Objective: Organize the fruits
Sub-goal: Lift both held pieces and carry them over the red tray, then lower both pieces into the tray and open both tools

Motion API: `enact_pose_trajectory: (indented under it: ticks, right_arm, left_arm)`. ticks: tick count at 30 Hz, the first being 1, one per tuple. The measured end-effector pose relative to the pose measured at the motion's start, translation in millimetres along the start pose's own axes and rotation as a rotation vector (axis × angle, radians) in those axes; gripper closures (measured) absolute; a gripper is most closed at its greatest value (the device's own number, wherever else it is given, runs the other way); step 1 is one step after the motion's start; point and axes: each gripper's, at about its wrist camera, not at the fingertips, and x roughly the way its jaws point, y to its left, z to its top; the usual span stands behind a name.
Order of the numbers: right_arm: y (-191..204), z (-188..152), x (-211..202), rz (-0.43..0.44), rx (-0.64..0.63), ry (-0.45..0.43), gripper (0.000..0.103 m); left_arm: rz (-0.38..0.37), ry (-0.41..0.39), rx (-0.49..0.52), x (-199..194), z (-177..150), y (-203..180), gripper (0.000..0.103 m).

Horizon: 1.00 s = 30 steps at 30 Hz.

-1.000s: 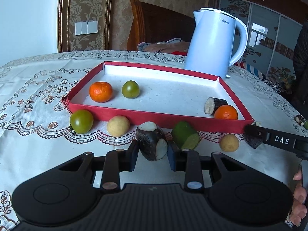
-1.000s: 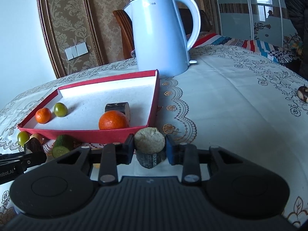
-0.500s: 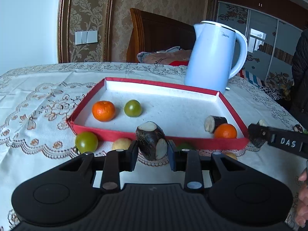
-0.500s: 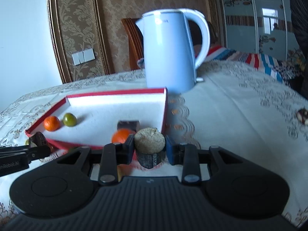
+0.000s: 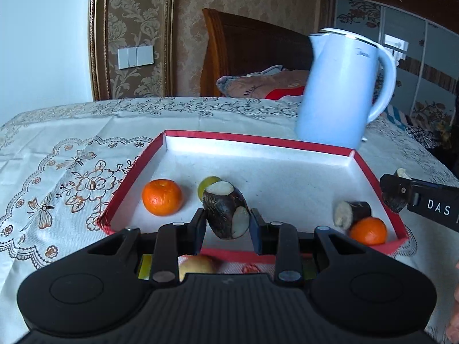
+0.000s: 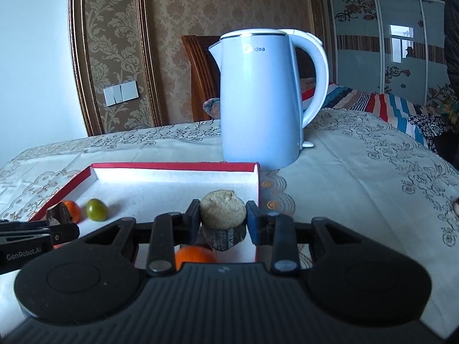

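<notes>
We hold a dark-skinned root chunk (image 5: 226, 213) clamped between the fingers of our left gripper (image 5: 228, 223), its pale cut face tipped up and away from us, so the pads press the rounder flanks where it should slip least. Our right gripper (image 6: 222, 223) is likewise closed on a second dark chunk (image 6: 223, 219), cut face upward. Both pieces hang over the near part of the red tray (image 5: 287, 142), which we judge is where they are meant to go. Ahead and left of the left tongs an orange (image 5: 162, 197) sits in the tray; to their right a sliced dark piece (image 5: 351, 213) touches another orange (image 5: 368, 230), suggesting like is being grouped with like. Beyond the tray stands a white kettle (image 6: 259, 100) marked "Midea". The right tongs' side reads "DAS" in the left view, and the left tongs' side reads "GenRobot.AI" in the right view.
</notes>
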Motion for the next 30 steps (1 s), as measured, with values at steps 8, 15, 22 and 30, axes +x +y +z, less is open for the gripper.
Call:
enact_pose_trajectory:
  ticks: [8, 15, 22, 30]
  right_arm:
    - [9, 6, 41, -0.017, -0.001, 0.054, 0.072]
    - [16, 9, 61, -0.024, -0.021, 0.072, 0.072]
    - [17, 15, 73, -0.033, -0.029, 0.072, 0.072]
    - [21, 12, 89, -0.022, -0.062, 0.133, 0.072]
  left_arm:
    - [0.025, 0.023, -0.012, 26, 12, 0, 0.072]
    - [0.042, 0.050, -0.034, 46, 17, 1, 0.072]
    - [0.064, 0.029, -0.025, 59, 31, -9, 0.076]
    - [0.079, 0.032, -0.026, 66, 31, -10, 0.077]
